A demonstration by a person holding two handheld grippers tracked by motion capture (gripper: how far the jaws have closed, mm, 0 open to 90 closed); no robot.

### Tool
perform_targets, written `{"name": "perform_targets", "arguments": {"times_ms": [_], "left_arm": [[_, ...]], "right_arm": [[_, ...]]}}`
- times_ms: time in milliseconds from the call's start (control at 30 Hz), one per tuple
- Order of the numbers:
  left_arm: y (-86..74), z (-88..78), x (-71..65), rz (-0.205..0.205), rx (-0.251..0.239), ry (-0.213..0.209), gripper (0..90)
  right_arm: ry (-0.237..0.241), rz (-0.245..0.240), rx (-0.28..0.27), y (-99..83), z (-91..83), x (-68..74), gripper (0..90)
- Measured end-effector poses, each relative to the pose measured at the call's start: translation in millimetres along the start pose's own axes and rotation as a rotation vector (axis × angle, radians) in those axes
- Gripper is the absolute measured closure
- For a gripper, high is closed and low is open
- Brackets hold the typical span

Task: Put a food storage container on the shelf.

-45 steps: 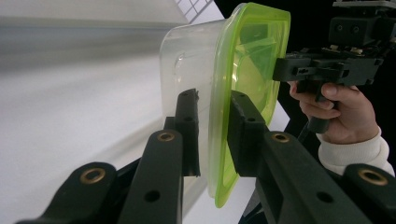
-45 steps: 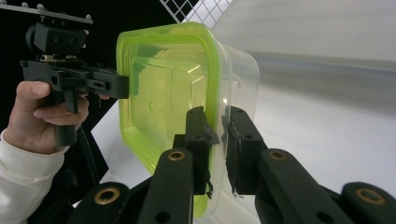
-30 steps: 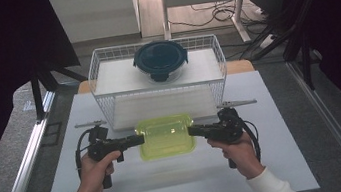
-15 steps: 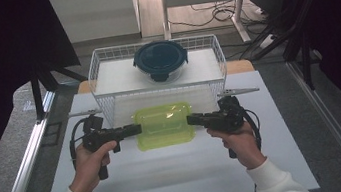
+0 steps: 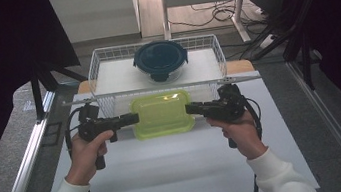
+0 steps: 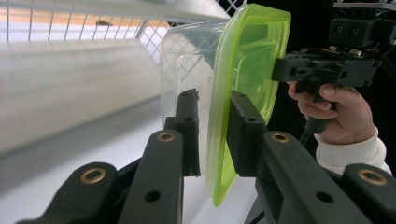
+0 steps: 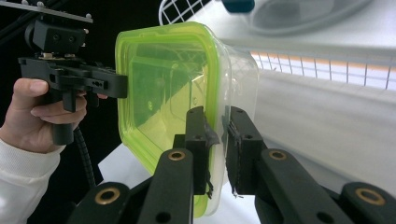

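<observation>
I have the green-lidded container (image 5: 162, 113) clamped at both ends: my left tongs (image 5: 134, 118) pinch its left rim, my right tongs (image 5: 189, 108) pinch the right rim. In the left gripper view the lid edge (image 6: 219, 116) sits squeezed between the two black jaws, and the right gripper view shows the same grip on the opposite edge, with the clear tub (image 7: 236, 70) on one side and the lid on the other.

Compared with a second ago, the container has come up off the white tabletop (image 5: 169, 172) and moved toward the wire basket (image 5: 97, 71); it now hangs just in front of the basket's near wall, about level with its top rim. The grip on both sides looks unchanged.

I judge the lift nearly high enough. Next comes carrying it over the rim and setting it down in front of the round dark-lidded container (image 5: 160, 59), which stands toward the back of the basket.
</observation>
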State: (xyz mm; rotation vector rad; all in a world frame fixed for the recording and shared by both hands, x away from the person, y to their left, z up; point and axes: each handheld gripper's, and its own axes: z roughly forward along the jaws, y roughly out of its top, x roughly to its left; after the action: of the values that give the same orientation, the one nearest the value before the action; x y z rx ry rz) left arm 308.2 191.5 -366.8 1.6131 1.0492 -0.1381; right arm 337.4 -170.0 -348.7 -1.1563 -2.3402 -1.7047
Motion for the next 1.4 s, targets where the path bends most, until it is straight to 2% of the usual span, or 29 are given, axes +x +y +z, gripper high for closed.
{"name": "perform_targets", "arguments": {"times_ms": [300, 667, 1000, 1400], "left_arm": [[22.3, -4.3, -5.0, 0.030, -0.015, 0.004, 76.2], [38.9, -5.2, -5.3, 0.043, -0.032, 0.003, 76.4], [67.4, -7.4, -10.7, 0.080, -0.045, 0.002, 76.5], [102.7, -4.8, -2.0, 0.063, -0.041, -0.010, 76.7]], "right_arm": [[-0.006, -0.023, -0.023, 22.6, -2.8, 3.0, 79.7], [-0.003, -0.037, -0.032, 40.3, -3.3, 1.9, 79.7], [-0.010, -0.060, -0.051, 67.1, -8.7, 3.8, 79.7], [-0.022, -0.053, -0.045, 101.4, -4.5, -2.2, 79.6]]}}
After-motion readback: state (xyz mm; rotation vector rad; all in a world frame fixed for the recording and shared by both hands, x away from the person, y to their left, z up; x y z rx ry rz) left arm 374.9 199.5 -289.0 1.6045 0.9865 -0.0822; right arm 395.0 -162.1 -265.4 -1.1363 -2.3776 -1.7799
